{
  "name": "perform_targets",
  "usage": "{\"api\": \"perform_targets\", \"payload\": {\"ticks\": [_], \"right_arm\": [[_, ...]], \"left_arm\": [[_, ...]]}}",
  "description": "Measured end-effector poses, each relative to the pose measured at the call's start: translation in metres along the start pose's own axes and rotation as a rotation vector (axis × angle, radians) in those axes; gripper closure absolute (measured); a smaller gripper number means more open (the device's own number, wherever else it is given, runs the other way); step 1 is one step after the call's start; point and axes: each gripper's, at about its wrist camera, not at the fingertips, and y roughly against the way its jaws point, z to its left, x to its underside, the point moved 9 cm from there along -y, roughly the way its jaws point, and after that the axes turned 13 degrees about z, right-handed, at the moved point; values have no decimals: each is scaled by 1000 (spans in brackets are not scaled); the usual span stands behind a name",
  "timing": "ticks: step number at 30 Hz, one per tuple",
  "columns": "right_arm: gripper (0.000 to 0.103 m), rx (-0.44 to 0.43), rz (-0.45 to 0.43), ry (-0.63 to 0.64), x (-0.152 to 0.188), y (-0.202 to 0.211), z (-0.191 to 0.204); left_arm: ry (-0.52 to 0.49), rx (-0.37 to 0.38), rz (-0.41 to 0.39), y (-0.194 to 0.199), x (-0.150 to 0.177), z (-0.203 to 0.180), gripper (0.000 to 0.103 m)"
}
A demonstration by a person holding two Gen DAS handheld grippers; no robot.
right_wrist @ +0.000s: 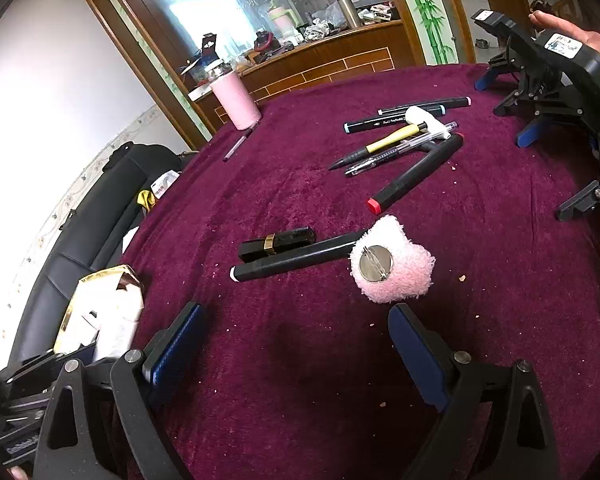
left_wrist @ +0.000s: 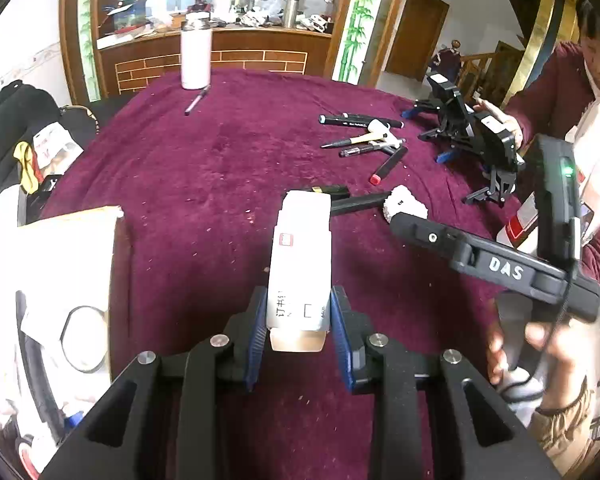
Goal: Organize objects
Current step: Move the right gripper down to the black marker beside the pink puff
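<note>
My left gripper (left_wrist: pixel 298 320) is shut on a long white box with printed labels (left_wrist: pixel 300 256), held above the maroon tablecloth (left_wrist: pixel 204 168). My right gripper (right_wrist: pixel 296 344) is open and empty, low over the cloth. Just ahead of it lie a pink fluffy pin badge (right_wrist: pixel 392 264), a black marker (right_wrist: pixel 296 258) and a black lipstick tube (right_wrist: pixel 276 242). A pile of pens and markers (right_wrist: pixel 408 136) lies farther back; it also shows in the left wrist view (left_wrist: pixel 364 136). The right gripper's body (left_wrist: pixel 488 260) shows at the right of the left wrist view.
An open cardboard box (left_wrist: pixel 60 280) stands at the table's left edge, also seen in the right wrist view (right_wrist: pixel 104 312). A pink tumbler (right_wrist: pixel 236 100) and a loose pen (right_wrist: pixel 236 146) are at the far side. A second person holds spare grippers (right_wrist: pixel 548 80) at the right. A black sofa (right_wrist: pixel 92 208) is left.
</note>
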Motion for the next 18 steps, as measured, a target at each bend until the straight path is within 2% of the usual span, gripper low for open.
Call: {"api": "perform_targets", "payload": {"ticks": [9,18], "right_arm": [[7,4,18,-49,-1,-1,-13],[7,9,53,-3,-1,1,-2]], "left_arm": [[38,-5,-8,14,20,22,73],[49,5,-29,25,28,30,73]]}}
